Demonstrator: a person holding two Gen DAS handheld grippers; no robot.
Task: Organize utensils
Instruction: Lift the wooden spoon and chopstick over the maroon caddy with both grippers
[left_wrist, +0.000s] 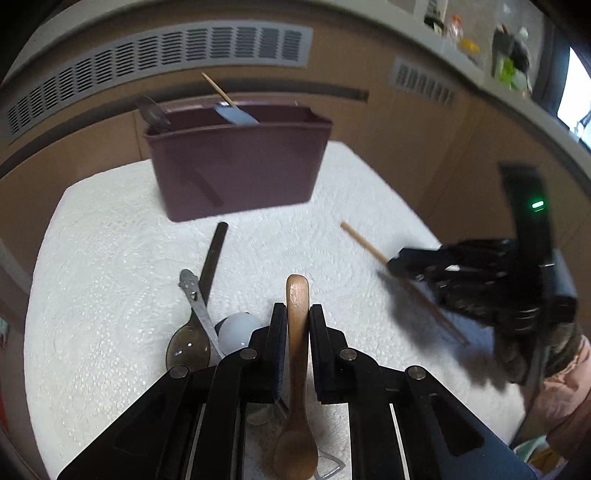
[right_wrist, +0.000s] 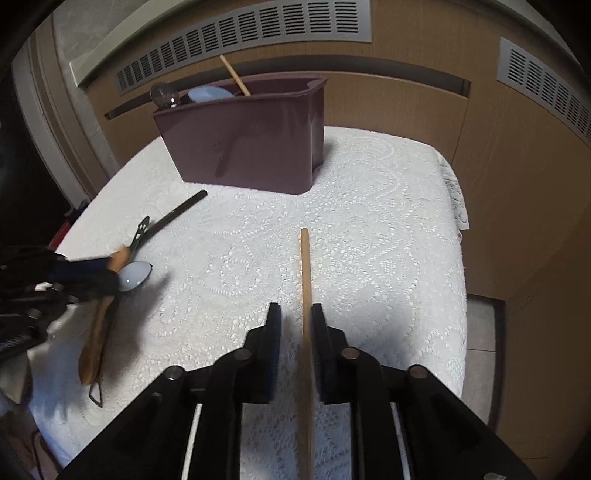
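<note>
My left gripper (left_wrist: 298, 308) is shut on the handle of a wooden spoon (left_wrist: 295, 435), whose bowl hangs toward the camera. The right wrist view shows the same spoon (right_wrist: 96, 332) tilted at the left, blurred, with the left gripper (right_wrist: 107, 275) on it. A thin wooden stick handle (right_wrist: 306, 266) lies between the fingers of my right gripper (right_wrist: 295, 308). It rests against the right pad, and a gap shows on the left side. A maroon bin (left_wrist: 236, 170) at the back holds a dark spoon and a blue spatula.
On the white lace cloth (left_wrist: 110, 258) lie a smoky clear spoon (left_wrist: 188, 347), a pale round spoon (left_wrist: 236, 330) and a black handle (left_wrist: 214, 258). A wood-panel wall with vents (right_wrist: 243, 26) runs behind. The table edge drops off at the right (right_wrist: 461, 258).
</note>
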